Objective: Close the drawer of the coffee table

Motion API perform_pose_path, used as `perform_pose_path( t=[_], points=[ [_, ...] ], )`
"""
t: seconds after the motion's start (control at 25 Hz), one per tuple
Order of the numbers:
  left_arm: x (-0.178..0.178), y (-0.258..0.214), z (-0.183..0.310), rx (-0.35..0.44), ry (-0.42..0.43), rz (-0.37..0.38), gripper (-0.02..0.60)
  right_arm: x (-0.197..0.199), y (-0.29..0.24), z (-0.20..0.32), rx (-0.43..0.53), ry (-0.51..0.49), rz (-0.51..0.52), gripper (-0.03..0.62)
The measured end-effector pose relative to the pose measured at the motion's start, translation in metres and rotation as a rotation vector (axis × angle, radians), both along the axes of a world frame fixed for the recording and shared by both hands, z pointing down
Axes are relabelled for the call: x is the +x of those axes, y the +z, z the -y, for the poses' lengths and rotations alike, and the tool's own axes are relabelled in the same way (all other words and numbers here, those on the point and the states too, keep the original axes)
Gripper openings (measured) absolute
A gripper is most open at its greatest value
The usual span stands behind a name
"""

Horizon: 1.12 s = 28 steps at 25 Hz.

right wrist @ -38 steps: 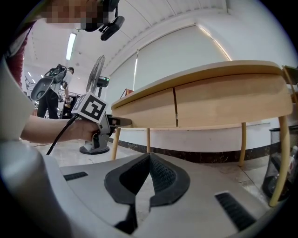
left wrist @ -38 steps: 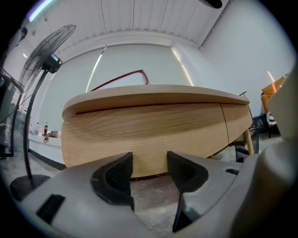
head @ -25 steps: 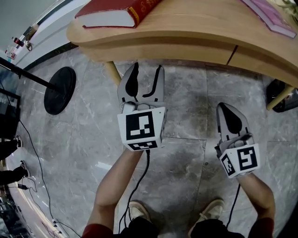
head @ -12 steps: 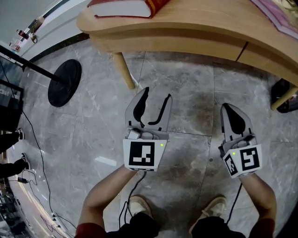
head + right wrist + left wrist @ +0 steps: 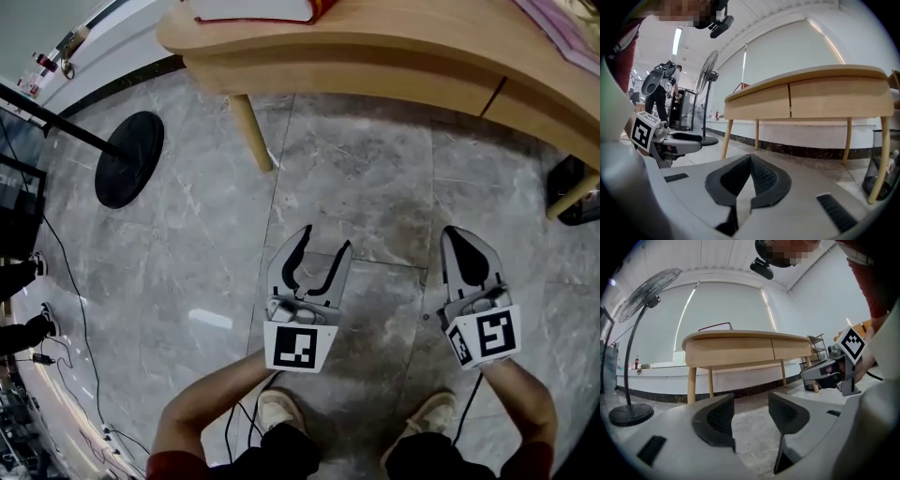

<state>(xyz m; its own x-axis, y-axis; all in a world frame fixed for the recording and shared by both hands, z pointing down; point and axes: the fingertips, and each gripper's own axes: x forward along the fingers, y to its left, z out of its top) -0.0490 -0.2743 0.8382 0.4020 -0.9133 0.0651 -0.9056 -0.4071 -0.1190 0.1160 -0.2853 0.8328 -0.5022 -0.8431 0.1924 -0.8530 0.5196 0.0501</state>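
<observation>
**Coffee table** (image 5: 375, 56). Pale wood with slanted round legs. It stands on the grey marbled floor (image 5: 187, 244) along the top of the head view, well apart from both grippers.

**Worktop** (image 5: 422, 33). Curved edge. It carries 1 red book (image 5: 253, 9) at the left end and 1 pink book (image 5: 562, 28) at the right.

**Drawers** (image 5: 834, 98). 2 fronts sit side by side in the table's apron with a thin upright seam between them. Both lie flush with the apron, so they are closed.

**Left gripper** (image 5: 328, 236). Held low over the floor, in front of the person's shoes (image 5: 281, 411), and pointing toward the table. Its jaws stand moderately wide apart. In the left gripper view only floor shows between them.

**Right gripper** (image 5: 461, 234). Held beside the left one at about the same height, pointing the same way. Its jaws are together with the ribbed pads meeting, and nothing is clamped between them.

**Standing fan** (image 5: 129, 159). Black round base and pole, on the floor left of the table.

**Dark bin** (image 5: 567, 183). On the floor by the table's right leg.
</observation>
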Motion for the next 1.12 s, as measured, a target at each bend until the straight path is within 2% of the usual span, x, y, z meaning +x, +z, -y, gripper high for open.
perform_pose_path(
  t=[0.52, 0.72, 0.76, 0.96, 1.04, 1.12],
  points=[
    [-0.008, -0.001, 0.01, 0.0, -0.019, 0.005, 0.224, 0.005, 0.006, 0.001, -0.012, 0.009, 0.0, -0.005],
    [-0.008, -0.006, 0.012, 0.005, 0.0, -0.027, 0.206, 0.005, 0.005, 0.001, -0.011, 0.009, 0.005, -0.005],
    [-0.008, -0.007, 0.012, 0.003, 0.005, -0.03, 0.194, 0.005, 0.005, 0.001, -0.01, 0.008, 0.006, -0.005],
    [-0.009, -0.006, 0.013, 0.003, 0.021, -0.024, 0.033, 0.004, 0.007, 0.001, -0.011, 0.006, 0.006, -0.005],
    [-0.008, -0.002, 0.014, -0.009, 0.027, -0.015, 0.008, 0.004, 0.008, 0.002, -0.011, 0.008, 0.006, -0.005],
    [-0.008, 0.002, 0.017, -0.019, 0.028, -0.024, 0.008, 0.004, 0.009, 0.003, -0.01, 0.012, 0.008, -0.005]
  ],
)
